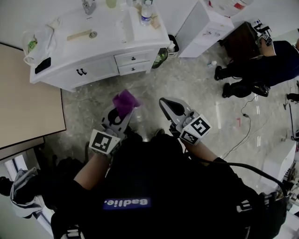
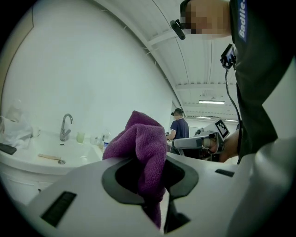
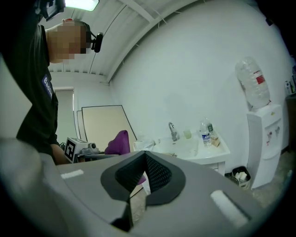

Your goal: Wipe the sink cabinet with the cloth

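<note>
The white sink cabinet (image 1: pixel 100 65) stands ahead of me, with its basin top and dark-handled drawers (image 1: pixel 133 59); it also shows in the left gripper view (image 2: pixel 27 166) and in the right gripper view (image 3: pixel 203 155). A purple cloth (image 1: pixel 125 101) (image 2: pixel 143 148) bunches up between the fingers of my left gripper (image 1: pixel 122 109) (image 2: pixel 149 185), which is shut on it in mid-air over the floor, short of the cabinet. Beside it, my right gripper (image 1: pixel 167 104) (image 3: pixel 142 173) is shut and holds nothing. The cloth (image 3: pixel 118 142) is visible from that side too.
On the countertop are a faucet (image 1: pixel 87 6), a water bottle (image 1: pixel 146 14), a plastic bag (image 1: pixel 39 43) and a dark phone (image 1: pixel 42 65). A bin (image 1: pixel 160 58) sits by the cabinet's right end, a water dispenser (image 3: pixel 264 139) beyond. A beige board (image 1: pixel 25 100) lies left. A person (image 1: pixel 261 65) crouches at right.
</note>
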Available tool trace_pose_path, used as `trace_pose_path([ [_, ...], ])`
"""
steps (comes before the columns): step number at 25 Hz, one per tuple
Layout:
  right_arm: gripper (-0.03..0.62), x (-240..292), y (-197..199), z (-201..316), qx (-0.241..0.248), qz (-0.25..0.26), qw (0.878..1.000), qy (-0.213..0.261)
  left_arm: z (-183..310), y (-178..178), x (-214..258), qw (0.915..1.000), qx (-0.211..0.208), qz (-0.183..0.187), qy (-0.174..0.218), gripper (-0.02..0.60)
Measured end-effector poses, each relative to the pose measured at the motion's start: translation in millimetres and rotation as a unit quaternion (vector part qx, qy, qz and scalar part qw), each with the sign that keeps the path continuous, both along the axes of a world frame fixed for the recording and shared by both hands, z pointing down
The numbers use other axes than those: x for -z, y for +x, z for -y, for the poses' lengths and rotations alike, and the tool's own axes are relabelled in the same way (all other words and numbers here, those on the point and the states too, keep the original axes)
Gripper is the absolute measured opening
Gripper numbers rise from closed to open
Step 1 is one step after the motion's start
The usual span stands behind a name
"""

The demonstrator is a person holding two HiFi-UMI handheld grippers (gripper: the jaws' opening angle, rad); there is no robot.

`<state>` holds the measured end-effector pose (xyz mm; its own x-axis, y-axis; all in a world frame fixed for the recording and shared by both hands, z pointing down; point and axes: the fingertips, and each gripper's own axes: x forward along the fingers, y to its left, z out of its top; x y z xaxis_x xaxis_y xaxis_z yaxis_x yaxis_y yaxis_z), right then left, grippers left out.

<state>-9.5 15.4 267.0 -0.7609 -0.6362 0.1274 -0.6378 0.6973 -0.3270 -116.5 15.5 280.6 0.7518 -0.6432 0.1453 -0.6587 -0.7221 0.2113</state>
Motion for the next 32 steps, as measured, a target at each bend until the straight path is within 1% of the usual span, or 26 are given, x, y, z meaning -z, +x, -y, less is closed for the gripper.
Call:
trace_pose_path([
  [3, -0.006, -12, -5, 20, 0.007, 0.007, 1.0, -0.013, 28, -7, -19, 0.9998, 0.017, 0.007, -0.01, 0.087],
  [7, -0.006, -37, 0, 46, 0.027, 0.018, 0.999, -0.03, 64, -8, -47, 0.9975, 0.064, 0.014, -0.024, 0.087],
  [11, -0.006, -74, 11, 75, 0.047, 0.024, 0.998, -0.044, 99, 0, -80, 0.9953, 0.093, 0.021, -0.015, 0.087],
  [13, -0.006, -95, 14, 90, 0.058, 0.031, 0.997, -0.047, 118, 1, -103, 0.9929, 0.115, 0.023, -0.022, 0.087],
  [17, -0.006, -156, 21, 119, 0.069, 0.032, 0.995, -0.057, 162, -2, -154, 0.9866, 0.161, 0.018, -0.021, 0.087],
  [19, -0.006, -190, 19, 134, 0.071, 0.037, 0.995, -0.057, 183, -8, -188, 0.984, 0.176, 0.023, -0.015, 0.087],
  [22, -0.006, -246, 14, 154, 0.069, 0.047, 0.995, -0.054, 213, -18, -243, 0.9814, 0.188, 0.04, -0.009, 0.087],
  [26, -0.006, -316, 9, 175, 0.059, 0.07, 0.994, -0.051, 251, -28, -301, 0.9769, 0.204, 0.065, -0.001, 0.087],
  [29, -0.006, -362, 10, 185, 0.048, 0.087, 0.994, -0.05, 275, -32, -335, 0.9738, 0.214, 0.077, 0.003, 0.087],
  [32, -0.006, -405, 8, 196, 0.04, 0.106, 0.992, -0.047, 300, -36, -356, 0.9715, 0.221, 0.085, 0.017, 0.087],
])
